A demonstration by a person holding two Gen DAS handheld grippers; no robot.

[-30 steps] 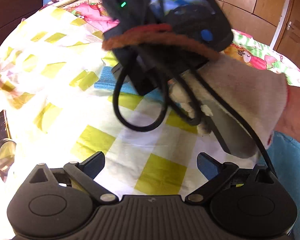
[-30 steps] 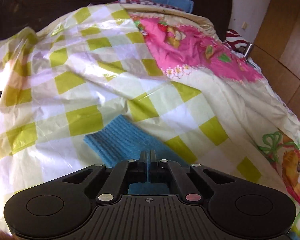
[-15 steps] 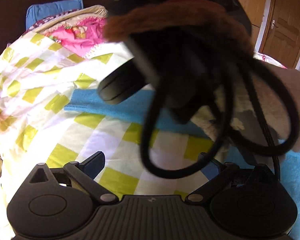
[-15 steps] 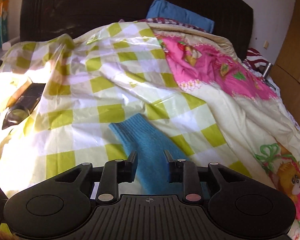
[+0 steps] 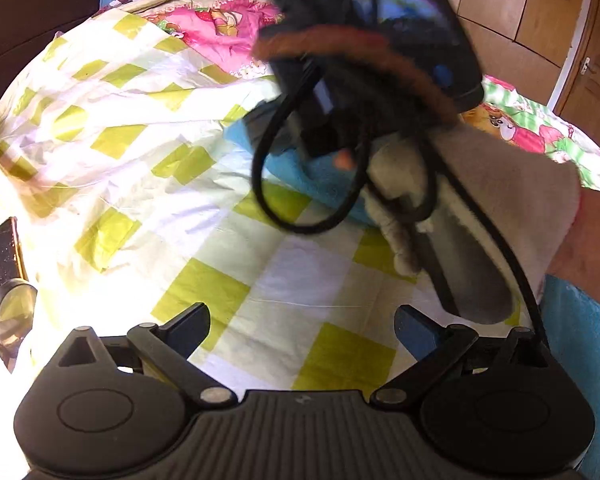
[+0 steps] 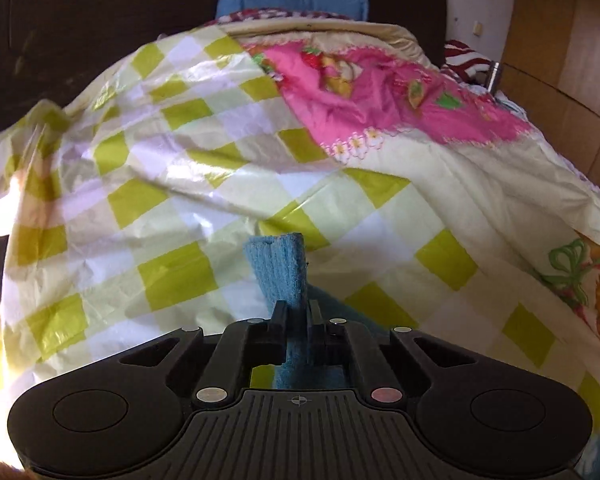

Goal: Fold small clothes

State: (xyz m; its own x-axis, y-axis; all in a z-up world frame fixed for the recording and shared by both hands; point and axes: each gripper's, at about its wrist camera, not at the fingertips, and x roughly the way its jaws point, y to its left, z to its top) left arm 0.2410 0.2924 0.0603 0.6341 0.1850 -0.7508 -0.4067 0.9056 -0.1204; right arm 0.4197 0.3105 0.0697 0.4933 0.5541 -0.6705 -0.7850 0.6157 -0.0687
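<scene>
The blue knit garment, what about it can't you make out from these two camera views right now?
- Left wrist view: most of the blue knit garment is hidden behind the right gripper and its looped black cable; the picture is motion-blurred there.
- Right wrist view: the right gripper pinches a fold; the garment's lower part is hidden under the gripper body.
- Its overall shape and type cannot be told.
- The left gripper is open, holding nothing.

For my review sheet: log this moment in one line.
right claw: shut on blue cloth, lifted | left claw: open, empty | surface: checked sheet
</scene>
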